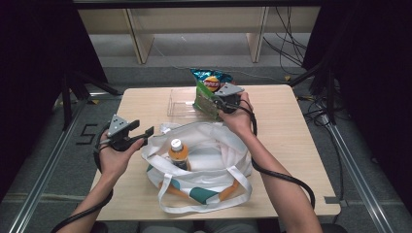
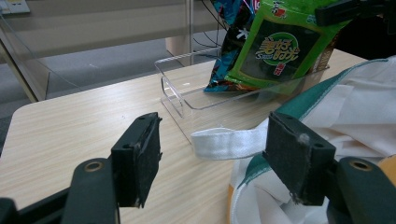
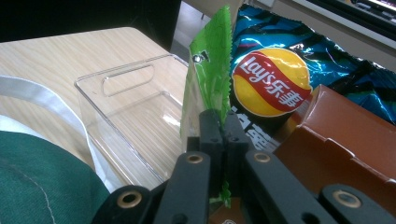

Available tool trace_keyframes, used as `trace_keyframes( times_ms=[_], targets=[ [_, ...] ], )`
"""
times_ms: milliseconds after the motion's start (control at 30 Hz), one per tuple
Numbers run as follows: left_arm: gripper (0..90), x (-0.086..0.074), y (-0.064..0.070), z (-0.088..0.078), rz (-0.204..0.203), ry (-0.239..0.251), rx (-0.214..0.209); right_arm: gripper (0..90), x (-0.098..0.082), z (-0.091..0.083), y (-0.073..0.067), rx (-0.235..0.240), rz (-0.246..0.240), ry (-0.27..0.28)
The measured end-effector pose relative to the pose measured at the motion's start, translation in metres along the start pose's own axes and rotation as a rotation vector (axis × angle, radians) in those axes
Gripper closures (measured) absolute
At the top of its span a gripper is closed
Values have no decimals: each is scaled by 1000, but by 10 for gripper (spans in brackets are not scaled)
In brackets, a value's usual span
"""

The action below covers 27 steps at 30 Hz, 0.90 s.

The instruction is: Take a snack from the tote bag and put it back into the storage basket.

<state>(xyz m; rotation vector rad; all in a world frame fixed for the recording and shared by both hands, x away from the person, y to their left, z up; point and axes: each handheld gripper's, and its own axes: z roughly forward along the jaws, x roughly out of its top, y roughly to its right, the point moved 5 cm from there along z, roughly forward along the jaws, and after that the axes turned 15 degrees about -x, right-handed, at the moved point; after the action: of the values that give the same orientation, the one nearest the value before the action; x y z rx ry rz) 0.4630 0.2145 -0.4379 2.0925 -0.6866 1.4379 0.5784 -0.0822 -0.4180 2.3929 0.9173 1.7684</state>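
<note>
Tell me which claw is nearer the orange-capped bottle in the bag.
Left. The left claw hovers open beside the white bag's rim, close to the bottle. The right claw is beyond the bag at the clear tray, shut on the green packet.

Bare table (image 1: 141,104) left; bag (image 1: 214,145) probably blocks centre.

My high view is soft and evenly lit on the tabletop (image 1: 291,145), its sides falling into black. The clear plastic bin (image 3: 126,116) glints faintly; the nearest jaws look perhaps slightly blurred.
</note>
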Motion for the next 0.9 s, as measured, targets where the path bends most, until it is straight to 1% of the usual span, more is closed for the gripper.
trace_keyframes(
  times_ms=[100, 133, 167, 200, 267, 300, 333, 367, 467, 500, 533, 567, 600, 633, 667, 700, 733, 800, 833, 867, 900],
  targets=[
    [349, 0, 0, 0, 1, 0, 1, 900, -1, 1, -1, 0, -1, -10],
    [349, 0, 0, 0, 0, 1, 1, 900, -1, 2, 1, -13, -14, 6],
    [349, 0, 0, 0, 0, 1, 0, 900, -2, 2, -1, 9, 0, -15],
    [349, 0, 0, 0, 0, -1, 0, 900, -2, 3, 0, -9, -11, -7],
    [349, 0, 0, 0, 0, -2, 0, 900, -3, 4, -1, -10, -13, -12],
    [349, 0, 0, 0, 1, -2, -1, 900, -4, 4, -2, 6, -2, -23],
    [349, 0, 0, 0, 1, -1, 0, 900, -5, 4, -4, 11, 7, -36],
    [349, 0, 0, 0, 1, -1, 1, 900, -5, 5, -2, -8, -19, -18],
    [349, 0, 0, -1, 1, -1, 1, 900, -7, 7, -2, -4, -24, -30],
    [349, 0, 0, 0, 0, 0, 1, 900, -8, 7, -4, 11, -20, -40],
    [349, 0, 0, 0, 0, 0, 1, 900, -8, 8, -4, 9, -24, -41],
    [349, 0, 0, 0, 0, 0, 1, 900, -9, 8, -4, -2, -31, -41],
    [349, 0, 0, 0, 1, 1, 1, 899, -9, 9, -5, 4, -37, -49],
    [349, 0, -1, 0, 1, 6, -2, 899, -10, 10, -4, 0, -37, -48],
    [349, 0, -1, 0, 0, 7, -2, 898, -11, 10, -6, 10, -31, -58],
    [349, 0, -1, -1, -1, 4, 0, 897, -11, 10, -6, 11, -33, -60],
    [349, 0, -1, -1, -1, 2, 2, 896, -11, 11, -5, 3, -43, -57],
    [349, 0, -1, -1, -1, 2, 2, 893, -13, 12, -7, 10, -43, -72],
    [349, 0, -1, -1, -2, 3, 3, 893, -14, 13, -7, -1, -45, -60],
    [349, 0, -1, -1, -3, 3, 3, 893, -14, 13, -7, 0, -47, -62],
    [349, 0, -1, -1, -2, 3, 3, 892, -15, 13, -8, 12, -42, -72]
  ],
)
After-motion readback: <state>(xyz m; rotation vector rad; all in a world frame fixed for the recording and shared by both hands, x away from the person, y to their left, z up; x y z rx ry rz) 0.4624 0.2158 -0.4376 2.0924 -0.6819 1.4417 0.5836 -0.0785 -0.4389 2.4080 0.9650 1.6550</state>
